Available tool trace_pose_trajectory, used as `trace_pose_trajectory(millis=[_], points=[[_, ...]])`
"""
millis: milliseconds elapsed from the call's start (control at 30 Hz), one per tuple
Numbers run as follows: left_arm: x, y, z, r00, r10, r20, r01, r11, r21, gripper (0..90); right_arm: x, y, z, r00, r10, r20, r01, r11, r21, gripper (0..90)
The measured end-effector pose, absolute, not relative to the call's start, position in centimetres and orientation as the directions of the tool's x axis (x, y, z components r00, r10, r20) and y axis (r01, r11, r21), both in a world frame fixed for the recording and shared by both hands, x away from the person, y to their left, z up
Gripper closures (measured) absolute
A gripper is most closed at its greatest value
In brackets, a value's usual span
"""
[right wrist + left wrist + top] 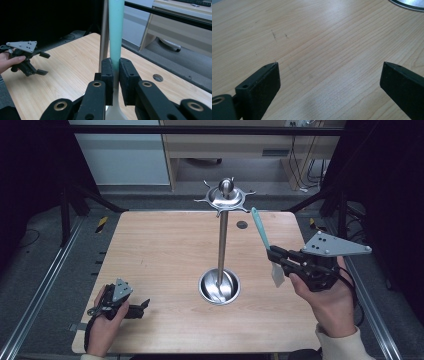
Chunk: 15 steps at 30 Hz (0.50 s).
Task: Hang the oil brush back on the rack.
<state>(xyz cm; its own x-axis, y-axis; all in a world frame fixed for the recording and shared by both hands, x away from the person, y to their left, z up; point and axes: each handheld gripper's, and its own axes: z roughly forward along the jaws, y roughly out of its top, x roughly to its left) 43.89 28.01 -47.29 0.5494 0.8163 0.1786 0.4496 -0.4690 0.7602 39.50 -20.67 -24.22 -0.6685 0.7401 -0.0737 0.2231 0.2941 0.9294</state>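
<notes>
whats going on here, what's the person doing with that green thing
A person holds a gripper in each hand at a wooden table. The right gripper is shut on a spatula with a teal handle, held upright in the air beside a metal hook stand whose hooks hang empty. The left gripper rests open near the table's front left corner, holding nothing.
</notes>
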Motion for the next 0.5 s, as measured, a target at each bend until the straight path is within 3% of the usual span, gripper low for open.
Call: trace_pose_trajectory(millis=[500], points=[[43.89,27.97,-47.30,0.553,0.814,0.177,0.451,-0.471,0.758,2.6,39.79,-20.32,-24.28,-0.675,0.734,-0.072,0.231,0.303,0.924,82.3]])
